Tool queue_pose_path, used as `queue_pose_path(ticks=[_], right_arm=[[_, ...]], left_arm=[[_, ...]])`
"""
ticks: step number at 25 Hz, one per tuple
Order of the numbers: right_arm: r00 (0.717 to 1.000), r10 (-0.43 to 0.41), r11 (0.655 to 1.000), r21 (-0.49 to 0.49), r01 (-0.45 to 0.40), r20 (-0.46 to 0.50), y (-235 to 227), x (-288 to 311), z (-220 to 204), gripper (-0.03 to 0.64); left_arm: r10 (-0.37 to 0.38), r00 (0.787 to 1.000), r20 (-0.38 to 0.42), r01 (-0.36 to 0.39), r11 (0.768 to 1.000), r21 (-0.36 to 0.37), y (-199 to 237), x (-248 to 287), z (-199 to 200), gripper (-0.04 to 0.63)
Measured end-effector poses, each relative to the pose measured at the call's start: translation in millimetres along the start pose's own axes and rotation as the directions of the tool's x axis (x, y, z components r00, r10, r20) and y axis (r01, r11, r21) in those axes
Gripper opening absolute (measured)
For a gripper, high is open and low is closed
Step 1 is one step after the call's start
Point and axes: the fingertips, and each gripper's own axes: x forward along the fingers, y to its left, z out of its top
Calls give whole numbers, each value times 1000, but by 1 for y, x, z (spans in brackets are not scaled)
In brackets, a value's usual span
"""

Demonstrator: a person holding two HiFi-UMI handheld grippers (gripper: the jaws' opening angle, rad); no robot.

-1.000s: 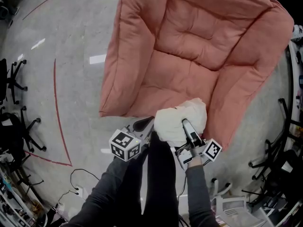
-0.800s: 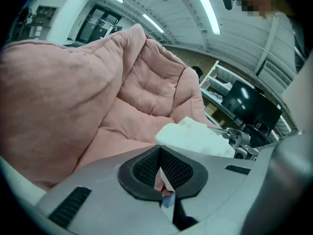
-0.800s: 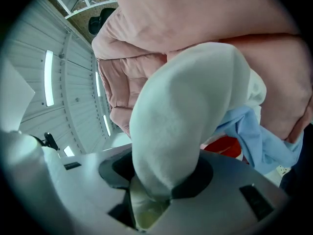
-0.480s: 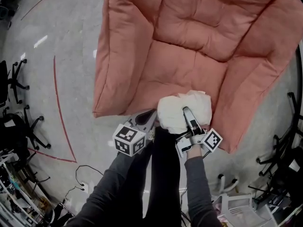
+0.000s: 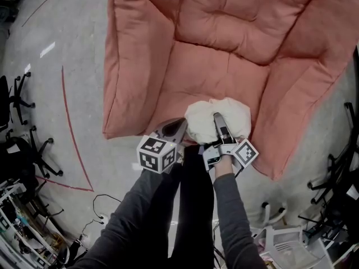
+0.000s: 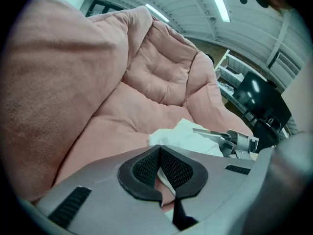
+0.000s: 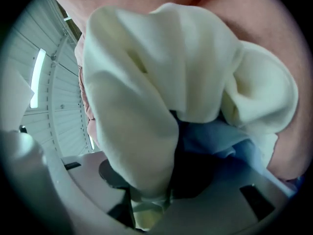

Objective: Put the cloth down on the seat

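A big pink padded seat [image 5: 213,77] fills the upper head view. My right gripper [image 5: 216,117] is shut on a bunched cream cloth [image 5: 219,118], which hangs just over the seat's front edge. In the right gripper view the cloth [image 7: 161,82] fills the frame and runs down between the jaws of the right gripper [image 7: 159,185], with pink seat [image 7: 266,28] behind. My left gripper [image 5: 177,124] is beside the cloth on its left, shut and empty. The left gripper view shows the left gripper [image 6: 160,154] with its pads together, the seat [image 6: 146,82], the cloth [image 6: 178,133] and the right gripper's finger [image 6: 211,130].
Grey floor with a red tape line [image 5: 66,122] lies left of the seat. Office chair bases stand at the far left [image 5: 19,91] and far right [image 5: 336,172]. A cable [image 5: 95,203] runs near my feet. A white crate [image 5: 283,245] sits at bottom right.
Both grippers have moved forward with the cloth, from short of the seat's front edge to over it. The seat now fills more of the head view.
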Motion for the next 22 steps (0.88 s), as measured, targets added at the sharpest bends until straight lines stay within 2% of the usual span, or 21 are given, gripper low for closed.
queue_pose_path(ticks=[4, 12, 22], right_arm=[[1000, -25, 1000, 4, 25, 13, -9, 1, 2, 169], [999, 35, 999, 37, -35, 1, -4, 2, 1, 190], [999, 11, 1000, 13, -12, 44, -2, -14, -1, 224]], left_arm=[[-5, 1000, -16, 5, 1000, 1, -3, -1, -6, 6], [-20, 999, -38, 21, 1000, 16, -5, -4, -14, 8], [-32, 998, -45, 33, 999, 36, -14, -18, -18, 8]])
